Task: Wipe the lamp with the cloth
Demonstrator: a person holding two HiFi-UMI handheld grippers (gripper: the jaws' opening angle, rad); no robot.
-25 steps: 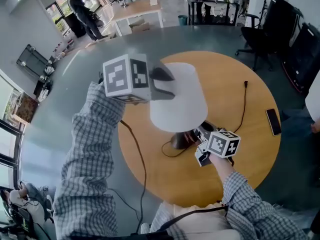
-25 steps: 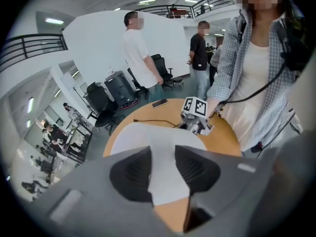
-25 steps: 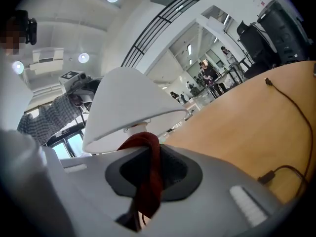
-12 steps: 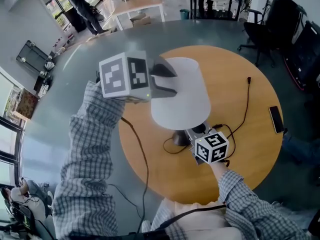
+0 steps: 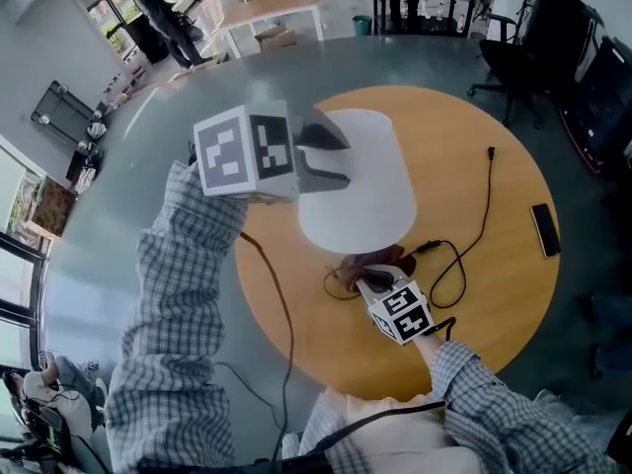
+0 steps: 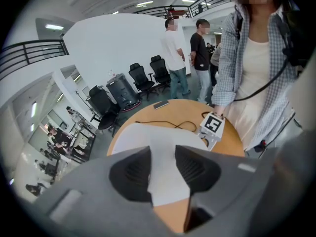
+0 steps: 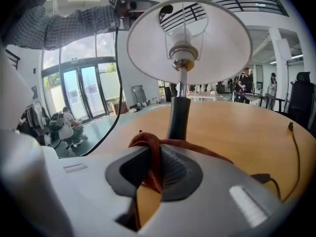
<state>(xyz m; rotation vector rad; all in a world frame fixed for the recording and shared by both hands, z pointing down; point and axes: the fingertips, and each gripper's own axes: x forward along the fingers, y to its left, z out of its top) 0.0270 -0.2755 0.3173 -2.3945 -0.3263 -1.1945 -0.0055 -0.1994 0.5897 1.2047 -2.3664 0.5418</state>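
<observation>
Your left tongs [image 6: 163, 168] are clenched on the top rim of the lamp's white lampshade [image 5: 360, 191], with the thin wall of the shade pinched between the two pads. Down by the foot of the lamp [image 7: 178, 58], your right tongs [image 7: 155, 171] are grasping the reddish-brown cloth [image 7: 148, 149], bunched up between the pads just in front of the dark stem [image 7: 177, 117]. The lamp itself stands upright on the round wooden worktop [image 5: 494, 265], well under your raised left arm.
</observation>
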